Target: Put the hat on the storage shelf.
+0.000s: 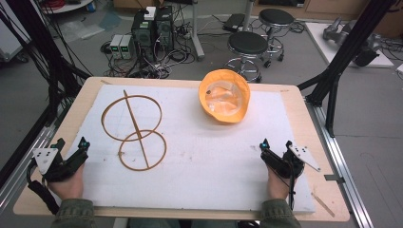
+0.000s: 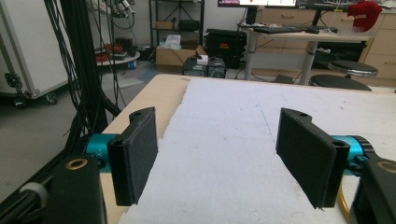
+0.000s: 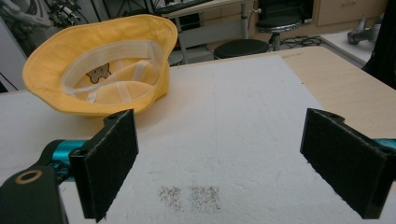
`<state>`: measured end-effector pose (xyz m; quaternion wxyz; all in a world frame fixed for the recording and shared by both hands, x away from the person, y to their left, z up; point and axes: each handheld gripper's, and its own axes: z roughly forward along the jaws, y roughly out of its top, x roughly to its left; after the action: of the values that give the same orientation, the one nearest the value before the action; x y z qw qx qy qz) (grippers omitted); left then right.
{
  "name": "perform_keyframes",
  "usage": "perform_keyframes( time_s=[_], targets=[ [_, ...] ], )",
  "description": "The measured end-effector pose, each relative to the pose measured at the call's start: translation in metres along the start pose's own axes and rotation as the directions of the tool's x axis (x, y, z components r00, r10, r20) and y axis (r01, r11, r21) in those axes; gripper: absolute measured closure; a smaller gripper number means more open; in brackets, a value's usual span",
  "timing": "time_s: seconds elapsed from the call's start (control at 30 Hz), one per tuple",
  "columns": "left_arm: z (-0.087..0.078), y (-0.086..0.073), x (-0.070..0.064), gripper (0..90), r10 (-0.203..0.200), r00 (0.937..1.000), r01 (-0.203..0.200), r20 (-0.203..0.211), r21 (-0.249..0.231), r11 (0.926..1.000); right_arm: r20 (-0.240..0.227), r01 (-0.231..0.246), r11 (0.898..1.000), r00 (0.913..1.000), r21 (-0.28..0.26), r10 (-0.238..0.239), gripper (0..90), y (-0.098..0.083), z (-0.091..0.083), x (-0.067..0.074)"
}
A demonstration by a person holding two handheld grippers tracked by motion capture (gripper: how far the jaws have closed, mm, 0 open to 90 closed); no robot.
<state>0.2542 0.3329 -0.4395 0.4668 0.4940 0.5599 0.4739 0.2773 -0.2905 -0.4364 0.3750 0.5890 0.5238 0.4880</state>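
A yellow bucket hat lies upside down at the back centre-right of the white mat, its pale inner band showing; in the right gripper view the hat sits ahead and to the left. A wooden frame of two rings joined by a stick lies flat on the mat's left half. My left gripper rests at the front left corner, open and empty, jaws wide apart. My right gripper rests at the front right, also open with nothing between its pads.
The mat covers a wooden table. Black frame posts stand at the right, cables hang at the left. Stools and computer boxes stand on the floor beyond the far edge. A dark smudge marks the mat.
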Motion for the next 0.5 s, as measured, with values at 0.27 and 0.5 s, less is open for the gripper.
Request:
perform_keyframes(
  time_s=[0.27, 0.5],
  targets=[
    [0.0018, -0.0001, -0.0018, 29.5, 0.008, 1.0000, -0.008, 0.005, 0.002, 1.0000, 0.000, 0.000, 1.000, 1.0000, 0.007, 0.000, 10.1, -0.0003, 0.0005, 0.0000],
    [0.0017, 0.0002, -0.0030, 29.6, 0.007, 0.9999, -0.007, 0.011, 0.001, 1.0000, -0.001, 0.000, 1.000, 1.0000, 0.006, 0.000, 10.2, -0.0002, 0.0001, -0.0002]
  ],
)
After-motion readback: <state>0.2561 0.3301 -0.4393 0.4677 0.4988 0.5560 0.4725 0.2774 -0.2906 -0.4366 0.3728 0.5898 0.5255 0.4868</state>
